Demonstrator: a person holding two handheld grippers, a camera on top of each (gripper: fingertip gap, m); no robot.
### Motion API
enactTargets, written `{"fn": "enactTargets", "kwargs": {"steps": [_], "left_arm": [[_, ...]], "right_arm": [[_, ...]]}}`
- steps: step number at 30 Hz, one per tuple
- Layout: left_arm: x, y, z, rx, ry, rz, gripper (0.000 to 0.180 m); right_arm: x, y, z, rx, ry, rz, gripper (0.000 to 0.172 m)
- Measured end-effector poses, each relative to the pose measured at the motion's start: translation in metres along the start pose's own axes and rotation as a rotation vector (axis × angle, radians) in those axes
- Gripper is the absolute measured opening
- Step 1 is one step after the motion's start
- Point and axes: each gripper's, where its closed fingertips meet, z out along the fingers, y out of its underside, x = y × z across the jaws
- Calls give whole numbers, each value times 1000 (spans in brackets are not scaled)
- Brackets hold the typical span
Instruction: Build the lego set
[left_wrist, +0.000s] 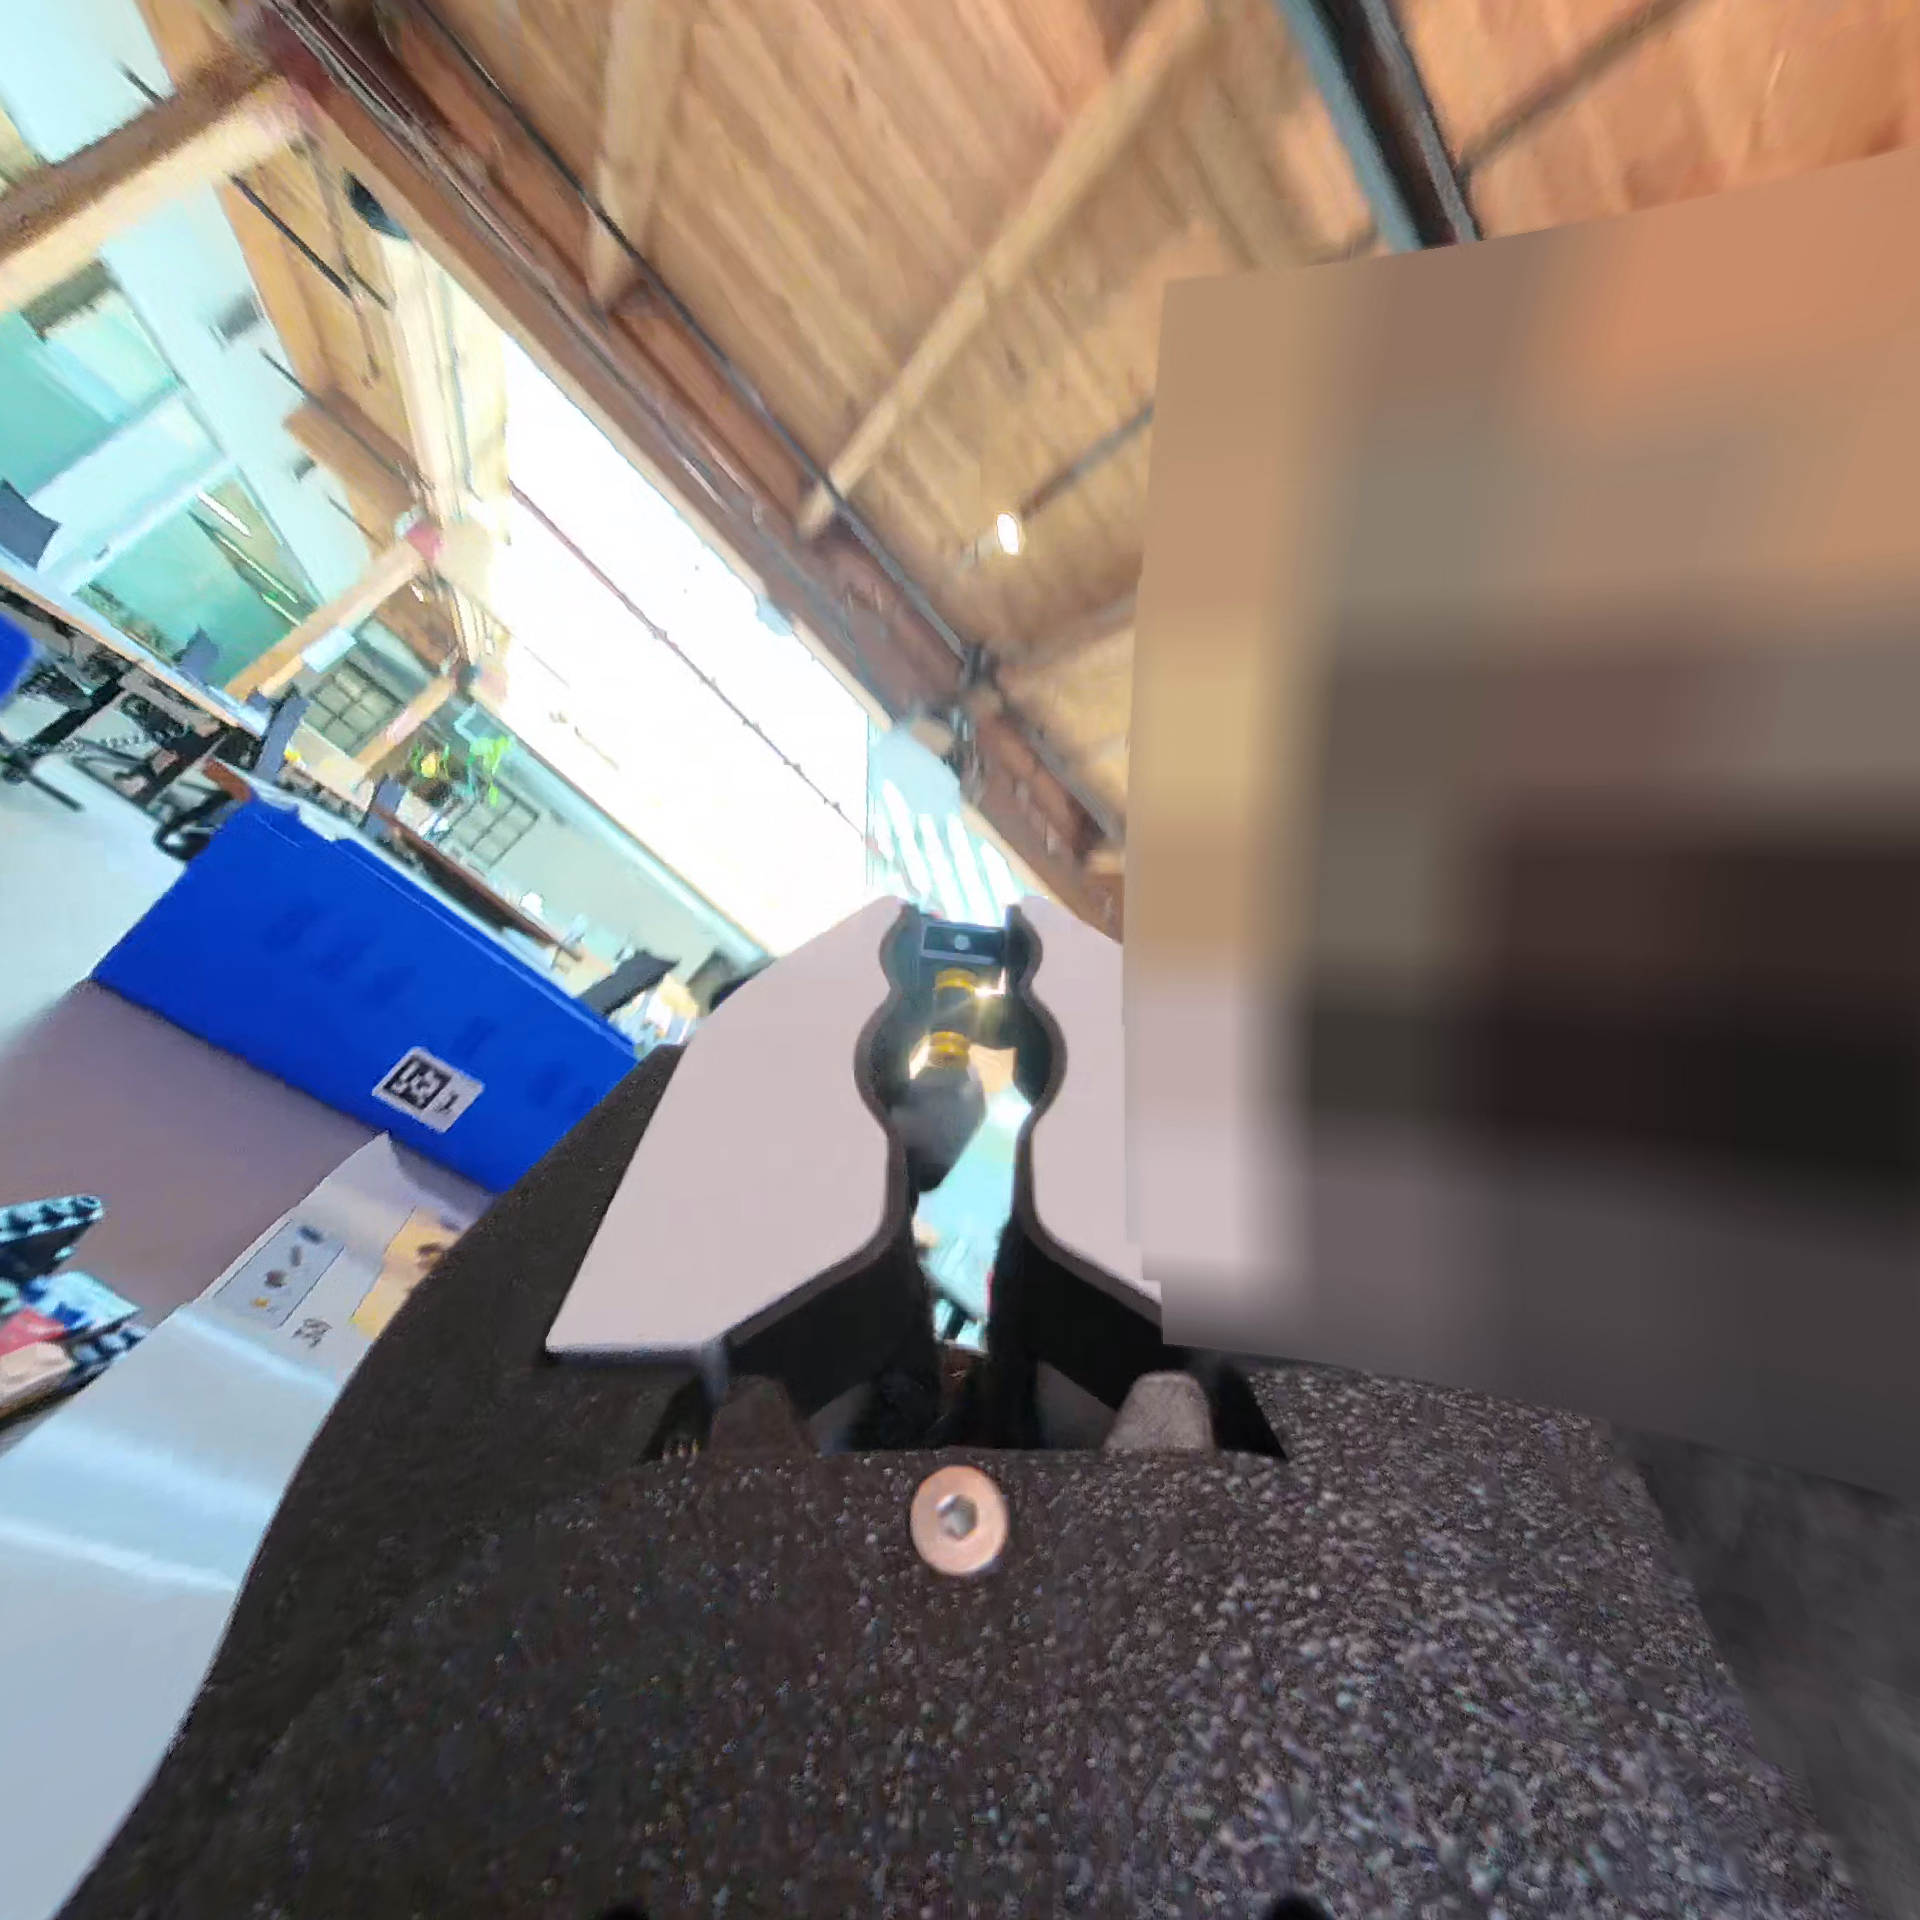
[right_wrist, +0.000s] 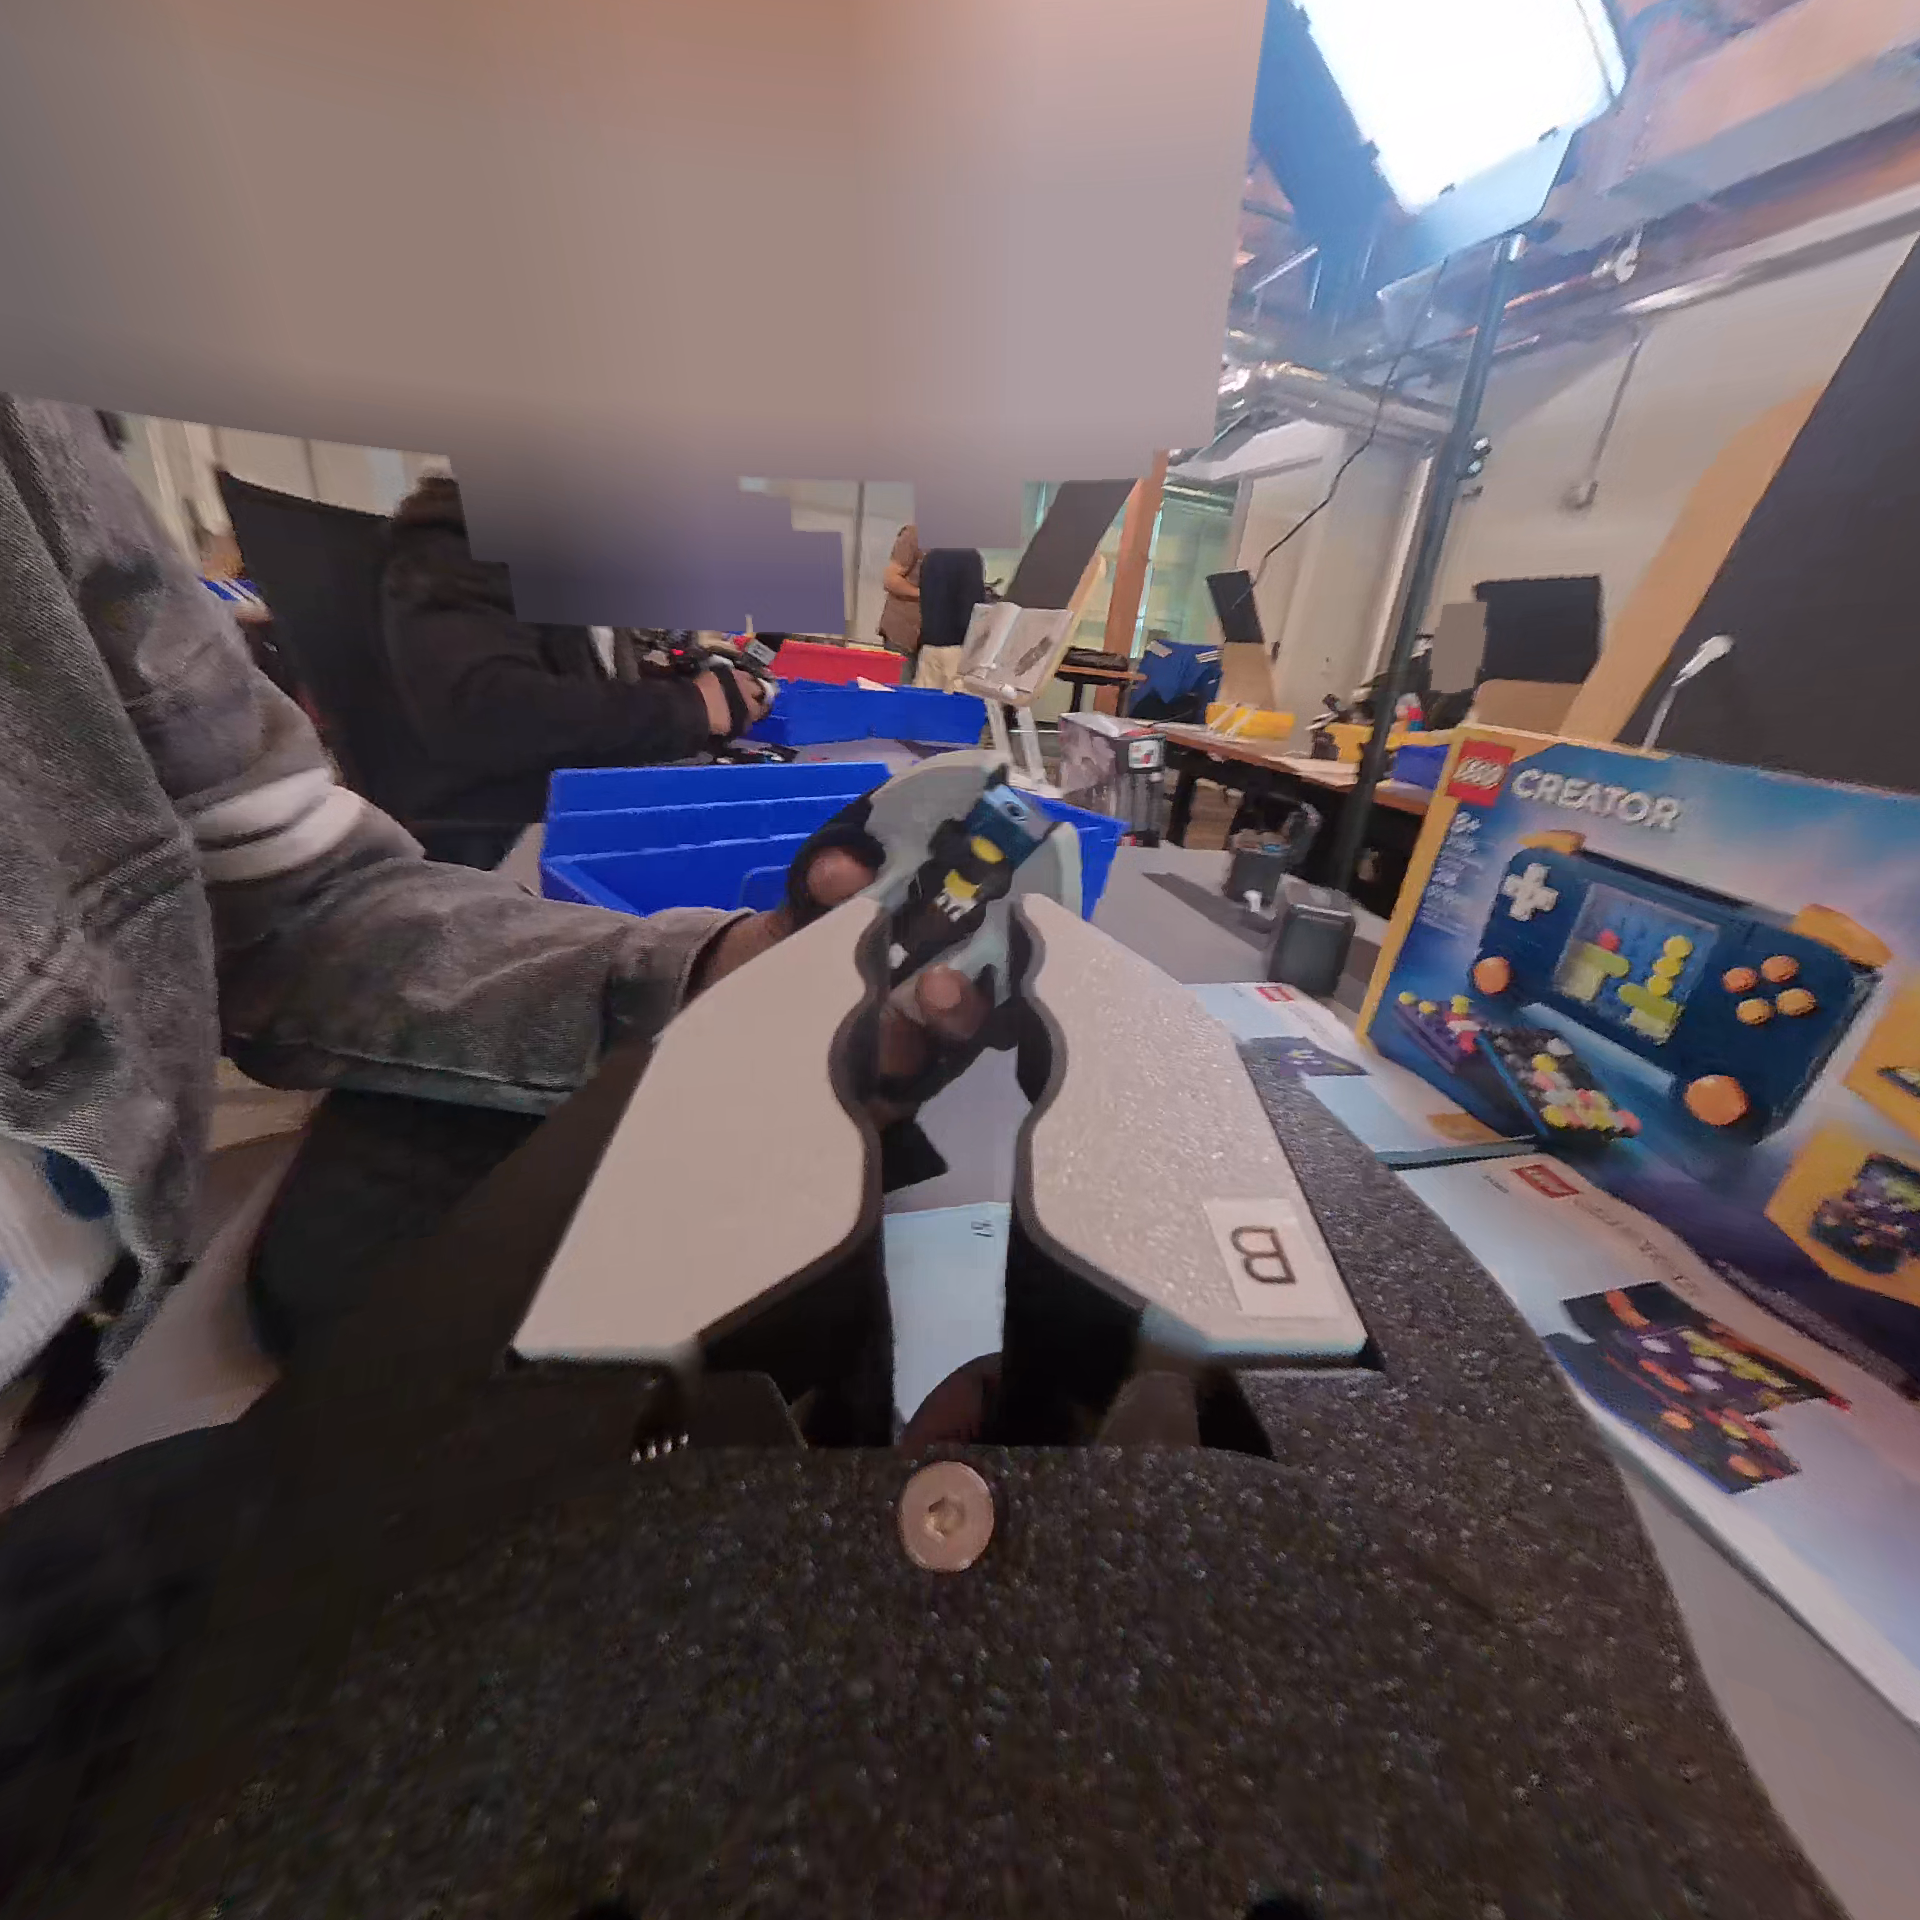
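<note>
While the left gripper (left_wrist: 961, 940) pointed up toward the wooden ceiling, its fingers (left_wrist: 790, 1091) pinched a small brick assembly (left_wrist: 951, 1023), black with gold-yellow rings, which sat in the narrow slot between the tips. Seen from the right wrist view, the same piece showed a blue block at its top and yellow studs on a black body, clamped between the left gripper's grey fingers, with a hand (right_wrist: 894, 997) in a grey sleeve (right_wrist: 436, 977) wrapped around that gripper.

The right gripper (right_wrist: 951, 925) had its fingers (right_wrist: 1132, 1101) spread a little apart, with nothing pressed between them; the left gripper and its brick piece lay just beyond the tips, apart from them. Beyond the right gripper's fingertips stood a blue compartment bin (right_wrist: 686, 831) on the grey desk (right_wrist: 1174, 894). To the right of the fingers stood a building-set box (right_wrist: 1662, 935) picturing a dark blue handheld console, with open instruction booklets (right_wrist: 1683, 1351) lying in front of it. In the left wrist view, another blue bin (left_wrist: 343, 997) with a square marker tag sat to the left of the fingers, beside a printed sheet (left_wrist: 312, 1278).
</note>
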Motion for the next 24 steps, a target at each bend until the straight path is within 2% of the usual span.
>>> {"fn": "enactTargets", "kwargs": {"steps": [4,7,14,18,20,24], "left_arm": [[-23,-20,-10,240,-114,-173,15],[-31,-16,-10,308,-141,-298,15],[-39,13,0,242,-177,-428,15],[-39,21,2,211,-180,-437,14],[-39,23,3,197,-177,-441,15],[-38,26,3,143,-183,-417,15]], "right_arm": [[13,10,6,-70,174,-227,34],[20,13,7,-123,247,-366,43],[21,25,11,-223,237,-464,44],[20,28,12,-252,239,-520,36],[19,30,11,-266,230,-527,26],[17,30,9,-271,208,-511,26]]}}
